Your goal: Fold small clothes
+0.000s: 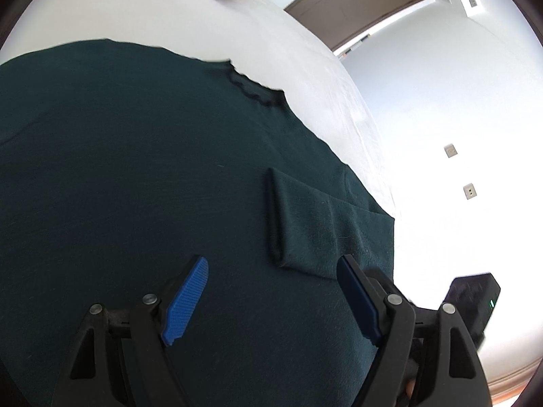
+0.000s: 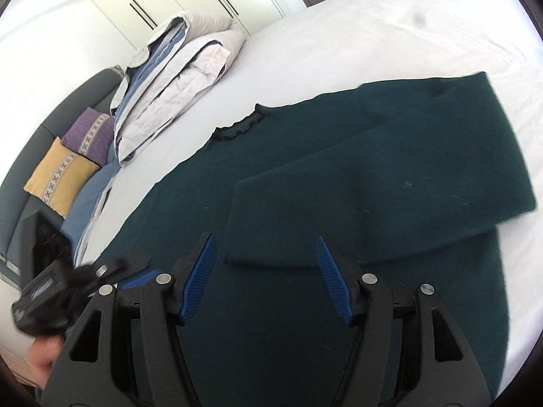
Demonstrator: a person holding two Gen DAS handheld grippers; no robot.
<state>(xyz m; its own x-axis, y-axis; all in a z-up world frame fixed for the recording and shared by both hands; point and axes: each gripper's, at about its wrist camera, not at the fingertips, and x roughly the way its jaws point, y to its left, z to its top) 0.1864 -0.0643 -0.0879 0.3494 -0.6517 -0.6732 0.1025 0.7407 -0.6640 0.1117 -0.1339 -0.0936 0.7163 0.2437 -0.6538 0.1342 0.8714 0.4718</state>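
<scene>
The dark green sweater (image 2: pixel 339 176) lies flat on the white bed (image 2: pixel 339 34), its black frilled collar (image 2: pixel 239 129) toward 12 o'clock. In the right wrist view, 1 sleeve (image 2: pixel 390 183) is folded across the body of the sweater, and its cuff edge lies just ahead of the right tongs (image 2: pixel 266 274). These tongs stand apart, with nothing pressed between the blue pads. In the left wrist view the left tongs (image 1: pixel 271 298) are also apart, above the sweater, and the other sleeve (image 1: pixel 305 224) lies folded at about 1 o'clock from them. The left tongs appear at 8 o'clock in the right wrist view. A folded duvet (image 2: pixel 176 78) and 2 cushions, purple (image 2: pixel 91 135) and yellow (image 2: pixel 61 176), are at 10 o'clock.
</scene>
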